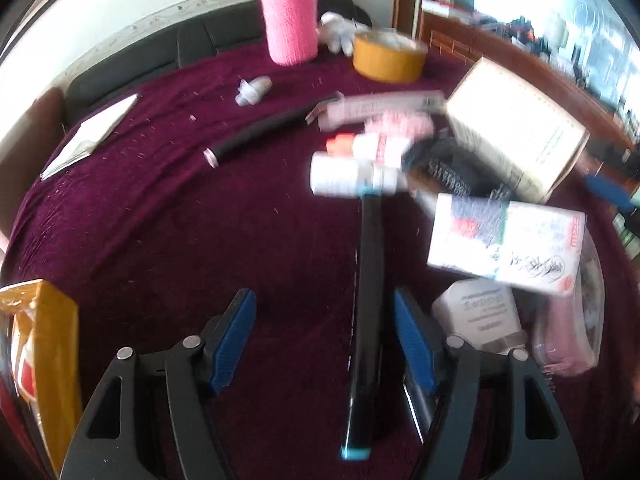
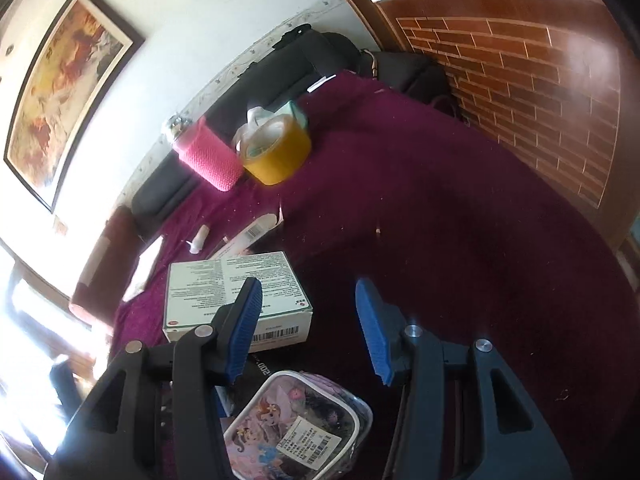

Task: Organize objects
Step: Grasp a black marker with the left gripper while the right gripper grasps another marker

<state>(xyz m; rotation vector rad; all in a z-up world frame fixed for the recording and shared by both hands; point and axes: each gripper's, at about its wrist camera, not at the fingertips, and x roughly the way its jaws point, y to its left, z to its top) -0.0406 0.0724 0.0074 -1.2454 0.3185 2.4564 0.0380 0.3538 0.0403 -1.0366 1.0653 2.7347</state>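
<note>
2 white bottles [image 1: 348, 178], 1 tape roll [image 1: 388, 60], 1 pink holder [image 1: 290, 24]

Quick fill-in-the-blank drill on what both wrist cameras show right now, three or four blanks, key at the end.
1. The tablecloth covering the table is dark ____.
2. Between the left tool's blue pads lies a long black ____ with teal ends, not gripped.
3. Beside the wide yellow tape roll stands a container in a knitted ____ sleeve.
4. The right tool is ____, nothing between its pads.

Missing words: purple; pen; pink; open
</note>
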